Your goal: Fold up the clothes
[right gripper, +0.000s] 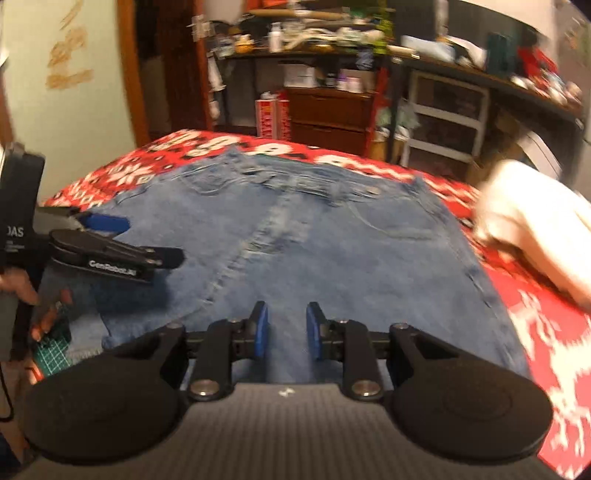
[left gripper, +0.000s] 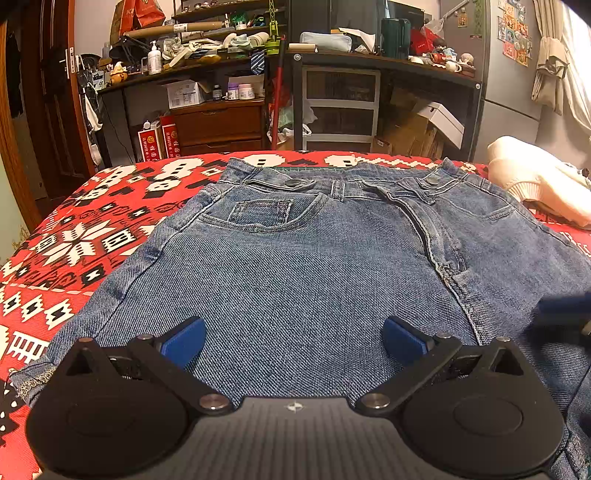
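"GenRobot.AI", seemingly, on left gripper point(right gripper: 110, 236)

The right wrist view was smeared by motion: the cluttered shelves point(right gripper: 314, 33) along the top of the frame were too blurred to name their contents, and the cream garment point(right gripper: 532, 221) at the right edge was a soft blotch cut off by the frame. The jeans point(right gripper: 332, 236) lost their lower legs behind the gripper body at the bottom of both views. At the left edge a hand point(right gripper: 22, 280) showed only partly. In the left wrist view, a dark blurred shape point(left gripper: 565, 314) at the right edge could not be identified.
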A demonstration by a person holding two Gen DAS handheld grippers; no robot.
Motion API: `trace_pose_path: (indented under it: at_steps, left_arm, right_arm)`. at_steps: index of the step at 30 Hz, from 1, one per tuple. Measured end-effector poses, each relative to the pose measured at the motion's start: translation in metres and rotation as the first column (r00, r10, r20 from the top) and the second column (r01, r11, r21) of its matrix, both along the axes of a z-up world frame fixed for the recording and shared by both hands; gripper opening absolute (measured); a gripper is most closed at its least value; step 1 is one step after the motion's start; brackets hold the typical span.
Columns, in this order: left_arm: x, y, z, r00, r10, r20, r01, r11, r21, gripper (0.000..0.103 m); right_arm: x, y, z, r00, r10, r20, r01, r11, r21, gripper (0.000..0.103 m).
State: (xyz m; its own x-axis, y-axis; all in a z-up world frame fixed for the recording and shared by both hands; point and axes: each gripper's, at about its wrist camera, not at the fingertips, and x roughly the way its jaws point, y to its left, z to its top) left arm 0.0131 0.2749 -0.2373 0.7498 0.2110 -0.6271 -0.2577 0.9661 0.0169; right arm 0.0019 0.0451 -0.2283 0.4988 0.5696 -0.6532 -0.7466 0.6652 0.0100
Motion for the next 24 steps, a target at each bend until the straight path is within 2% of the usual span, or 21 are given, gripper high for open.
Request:
trace_pose_path:
  at_steps: [2, 4, 15, 17, 19, 21, 22, 23, 24]
  left_arm:
    - [0.0, 0.0, 0.0, 1.0, 0.0, 0.0, 0.0, 1.0, 0.0, 0.103]
    - [0.0, 0.0, 0.0, 1.0, 0.0, 0.0, 0.0, 1.0, 0.0, 0.103]
    - [0.0, -0.002, 0.003, 1.0, 0.003, -0.016, -0.003, 1.0, 0.002, 0.103]
    - [0.002, -0.002, 0.013, 0.998, 0.002, -0.069, -0.003, 1.0, -0.023, 0.096]
    - [-0.002, -0.002, 0.025, 0.997, -0.021, -0.08, 0.015, 0.997, -0.079, 0.076]
    - [-0.009, -0.001, 0.033, 0.995, -0.062, -0.078, 0.049, 0.986, -0.16, 0.072]
    - [-0.012, -0.003, 0.036, 0.993, -0.088, -0.085, 0.071, 0.981, -0.18, 0.065]
    - [-0.014, -0.008, 0.035, 0.987, -0.12, -0.111, 0.101, 0.981, -0.167, 0.059]
    - [-0.016, -0.014, 0.035, 0.979, -0.152, -0.138, 0.131, 0.979, -0.153, 0.045]
  right_arm:
    - [-0.001, 0.011, -0.011, 1.0, 0.021, -0.003, -0.021, 0.999, -0.032, 0.025]
    - [-0.009, 0.012, -0.015, 0.999, 0.031, 0.035, -0.03, 0.999, -0.035, 0.025]
    - [-0.041, -0.03, -0.01, 0.999, 0.048, 0.001, -0.048, 0.998, -0.036, 0.026]
    - [-0.037, -0.026, -0.006, 0.999, 0.046, -0.018, -0.047, 0.998, -0.047, 0.026]
    - [-0.036, -0.026, 0.002, 0.998, 0.056, -0.01, -0.056, 0.998, -0.026, 0.026]
    - [-0.038, -0.024, 0.009, 0.997, 0.08, 0.005, -0.08, 0.997, -0.008, 0.026]
    - [-0.038, -0.021, 0.011, 0.996, 0.092, 0.01, -0.092, 0.996, -0.006, 0.026]
    - [-0.037, -0.018, 0.01, 0.995, 0.102, 0.01, -0.102, 0.995, -0.012, 0.025]
    - [-0.037, -0.015, 0.009, 0.994, 0.113, 0.008, -0.112, 0.993, -0.02, 0.025]
